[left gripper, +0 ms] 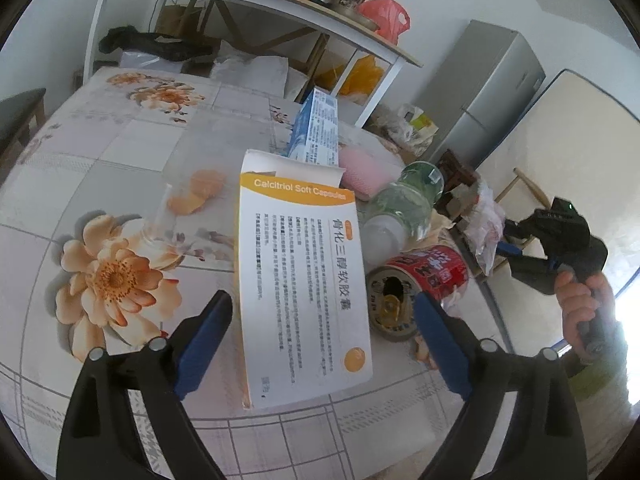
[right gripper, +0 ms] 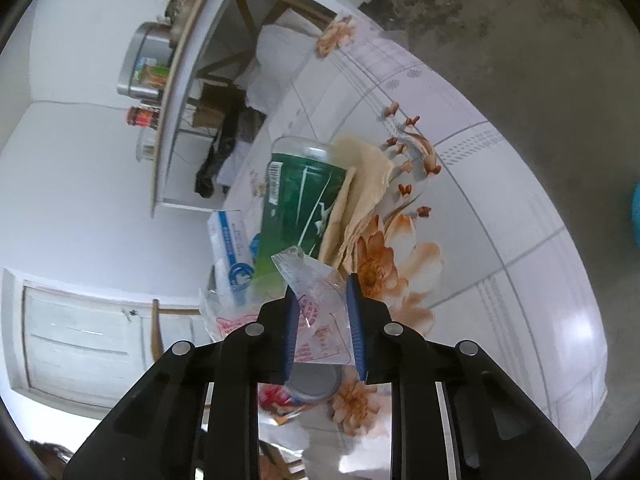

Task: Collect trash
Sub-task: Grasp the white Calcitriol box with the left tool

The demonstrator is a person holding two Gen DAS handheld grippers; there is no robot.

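My left gripper (left gripper: pixel 322 310) gapes around the white capsule box (left gripper: pixel 304 280), beside a red can (left gripper: pixel 420 284); my right gripper (right gripper: pixel 323 316) pinches a crumpled clear wrapper (right gripper: pixel 316 300).

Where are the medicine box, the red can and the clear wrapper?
Medicine box (left gripper: pixel 304 292): left wrist view, middle of its printed face.
Red can (left gripper: pixel 430 270): left wrist view, its red side.
Clear wrapper (right gripper: pixel 320 312): right wrist view, its middle.

Glossy cardboard box (left gripper: pixel 304 292) (crinkly clear wrapper (right gripper: pixel 316 308))

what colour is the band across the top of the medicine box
Orange, with white lettering, on the white cardboard medicine box; clearest in the left wrist view.
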